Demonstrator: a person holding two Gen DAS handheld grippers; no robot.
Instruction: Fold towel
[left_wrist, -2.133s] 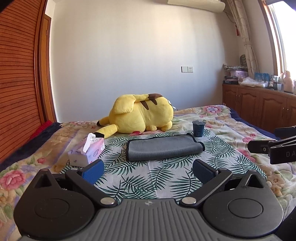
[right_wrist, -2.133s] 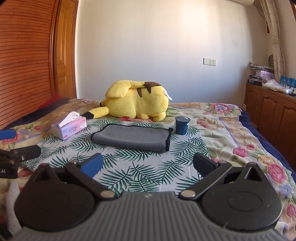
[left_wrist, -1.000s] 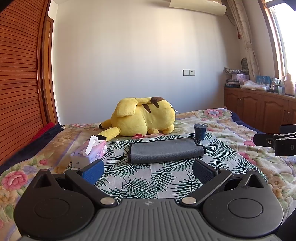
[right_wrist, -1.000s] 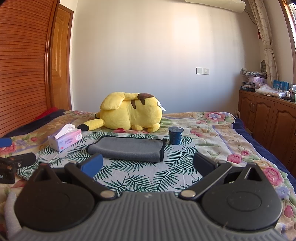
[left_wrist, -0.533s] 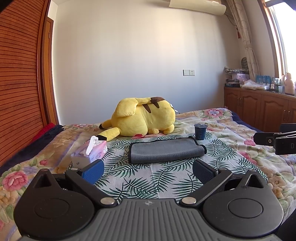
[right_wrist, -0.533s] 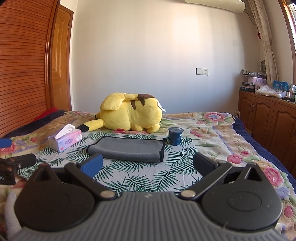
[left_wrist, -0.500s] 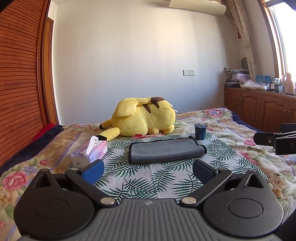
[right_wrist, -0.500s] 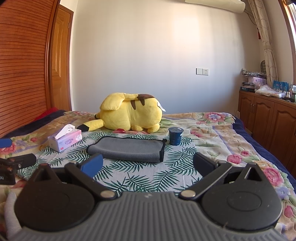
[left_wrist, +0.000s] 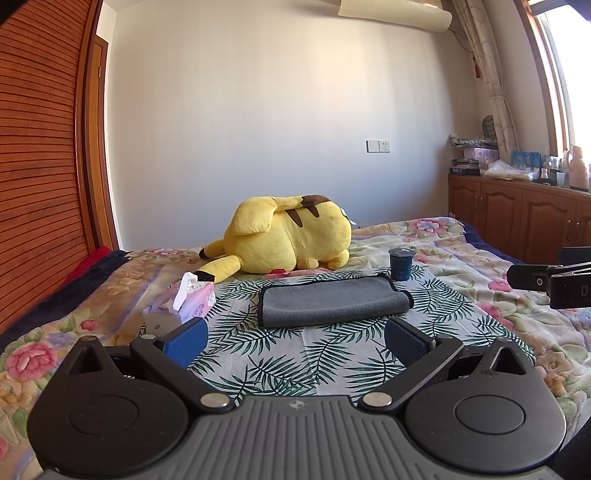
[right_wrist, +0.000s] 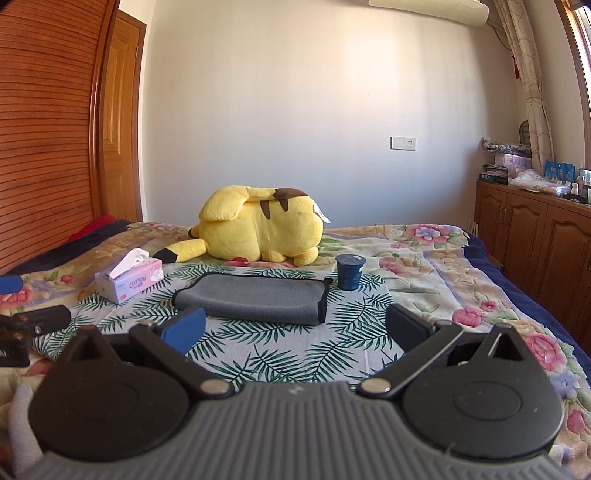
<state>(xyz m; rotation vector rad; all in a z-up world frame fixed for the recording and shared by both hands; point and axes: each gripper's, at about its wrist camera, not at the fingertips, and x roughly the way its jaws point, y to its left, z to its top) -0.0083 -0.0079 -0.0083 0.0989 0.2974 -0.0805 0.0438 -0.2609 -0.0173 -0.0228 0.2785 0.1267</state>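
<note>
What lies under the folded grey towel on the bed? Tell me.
The folded grey towel lies on a white palm-leaf print cloth spread over the floral bedspread. Whatever is directly beneath the towel or between its layers is covered and cannot be seen.

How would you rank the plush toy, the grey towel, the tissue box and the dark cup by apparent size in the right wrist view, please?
1. Plush toy
2. Grey towel, nearer the camera, so unsure against the toy
3. Tissue box
4. Dark cup
</note>
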